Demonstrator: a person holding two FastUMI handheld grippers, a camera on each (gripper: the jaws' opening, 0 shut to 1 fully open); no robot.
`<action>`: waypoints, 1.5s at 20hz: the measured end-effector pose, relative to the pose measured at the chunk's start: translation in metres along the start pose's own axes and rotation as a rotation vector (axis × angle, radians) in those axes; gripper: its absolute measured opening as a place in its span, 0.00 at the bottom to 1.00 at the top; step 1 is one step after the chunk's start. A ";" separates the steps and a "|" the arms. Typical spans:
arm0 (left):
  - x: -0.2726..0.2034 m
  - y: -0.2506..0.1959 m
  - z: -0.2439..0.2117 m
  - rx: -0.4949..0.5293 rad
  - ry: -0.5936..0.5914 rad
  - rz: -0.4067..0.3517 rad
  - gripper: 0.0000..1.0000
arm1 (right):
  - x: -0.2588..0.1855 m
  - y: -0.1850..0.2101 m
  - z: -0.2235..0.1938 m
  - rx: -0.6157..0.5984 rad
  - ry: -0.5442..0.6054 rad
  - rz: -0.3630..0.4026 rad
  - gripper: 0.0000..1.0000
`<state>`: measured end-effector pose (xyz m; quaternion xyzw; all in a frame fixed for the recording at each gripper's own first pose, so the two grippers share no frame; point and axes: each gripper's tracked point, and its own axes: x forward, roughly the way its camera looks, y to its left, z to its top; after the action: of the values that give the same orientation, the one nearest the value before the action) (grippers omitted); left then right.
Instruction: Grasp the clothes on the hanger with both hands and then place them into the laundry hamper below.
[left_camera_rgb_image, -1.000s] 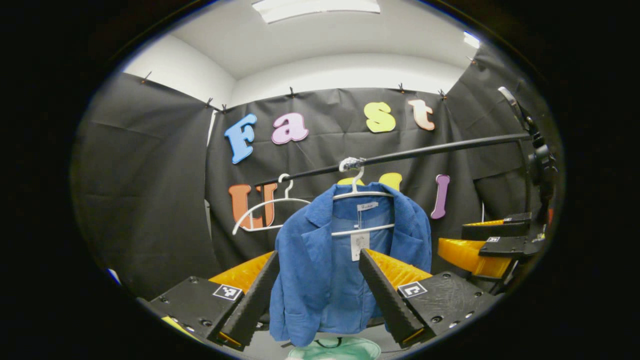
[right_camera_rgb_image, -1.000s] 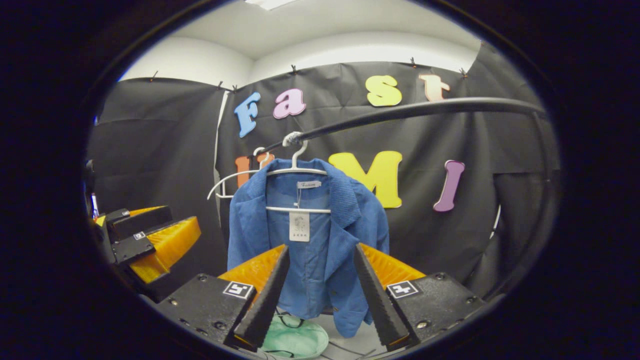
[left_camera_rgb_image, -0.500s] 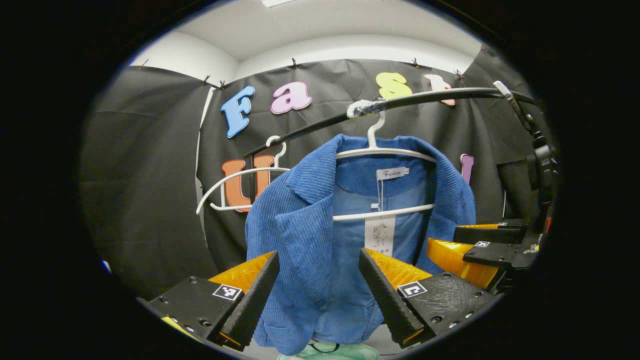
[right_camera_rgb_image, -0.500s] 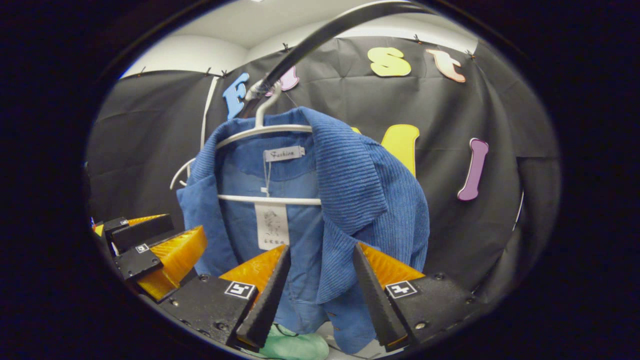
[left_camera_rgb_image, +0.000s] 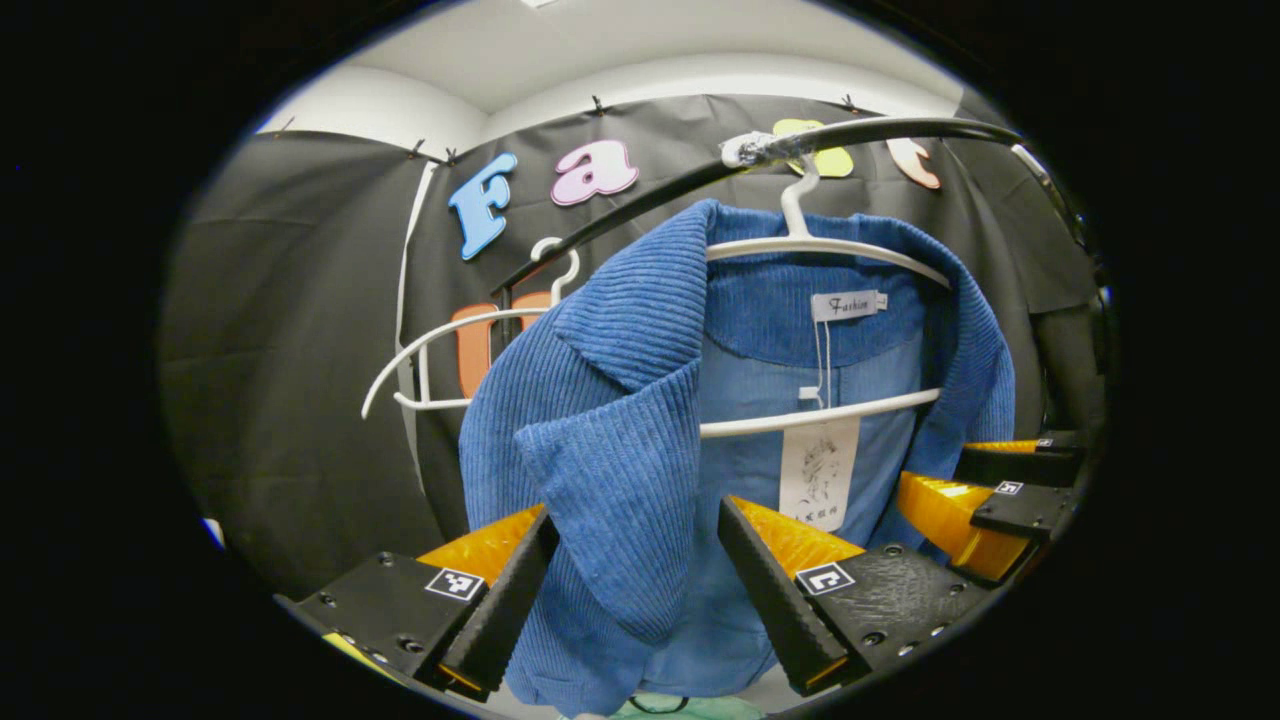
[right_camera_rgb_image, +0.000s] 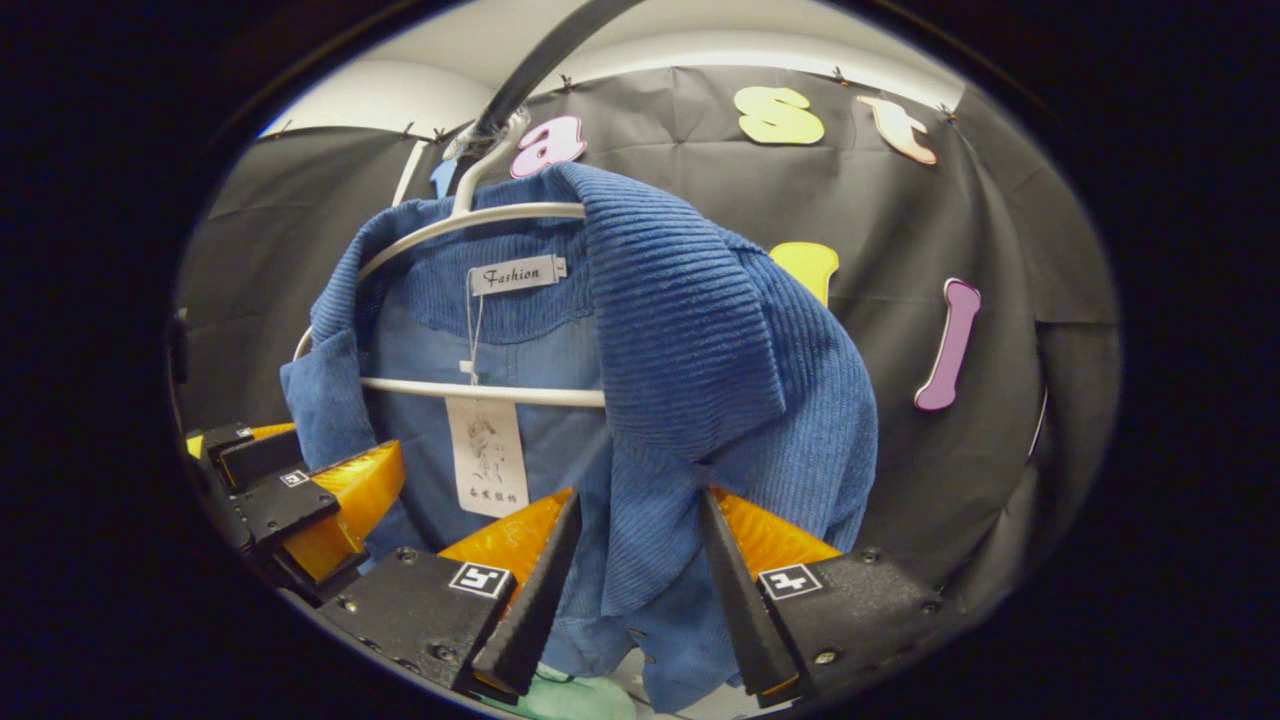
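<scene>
A blue corduroy jacket (left_camera_rgb_image: 620, 420) hangs on a white hanger (left_camera_rgb_image: 820, 245) from a black rail (left_camera_rgb_image: 900, 128). My left gripper (left_camera_rgb_image: 632, 520) is open, and the jacket's lapel on that side hangs down between its fingers. In the right gripper view the same jacket (right_camera_rgb_image: 690, 340) is close up on its hanger (right_camera_rgb_image: 470, 225). My right gripper (right_camera_rgb_image: 638, 500) is open, with the other lapel hanging between its fingers. Each gripper also shows in the other's view: the right gripper (left_camera_rgb_image: 990, 490) and the left gripper (right_camera_rgb_image: 300, 495). A sliver of the mint-green hamper (right_camera_rgb_image: 570, 700) lies below the jacket.
An empty white hanger (left_camera_rgb_image: 430, 345) hangs on the rail behind and to the left of the jacket. A paper tag (left_camera_rgb_image: 818, 470) dangles from the hanger's crossbar. The black cloth wall stands close behind the rail.
Both grippers have moved forward and up toward the jacket. A second ago it hung well ahead of them; now each lapel sits between a pair of open fingers. The hamper has slipped almost out of view.
</scene>
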<state>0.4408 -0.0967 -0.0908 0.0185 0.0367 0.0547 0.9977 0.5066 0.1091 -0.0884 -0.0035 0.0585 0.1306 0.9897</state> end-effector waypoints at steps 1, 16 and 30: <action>0.002 0.006 -0.001 0.009 -0.002 0.018 0.96 | 0.003 -0.001 0.001 -0.006 -0.006 -0.008 0.76; 0.011 0.014 -0.003 0.011 -0.011 0.036 0.77 | 0.006 -0.010 -0.008 0.008 -0.009 -0.160 0.93; 0.015 0.016 -0.003 0.027 -0.012 0.035 0.24 | -0.007 -0.041 -0.002 0.098 -0.030 -0.028 0.11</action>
<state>0.4541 -0.0787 -0.0938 0.0329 0.0310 0.0716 0.9964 0.5106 0.0681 -0.0899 0.0463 0.0500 0.1137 0.9912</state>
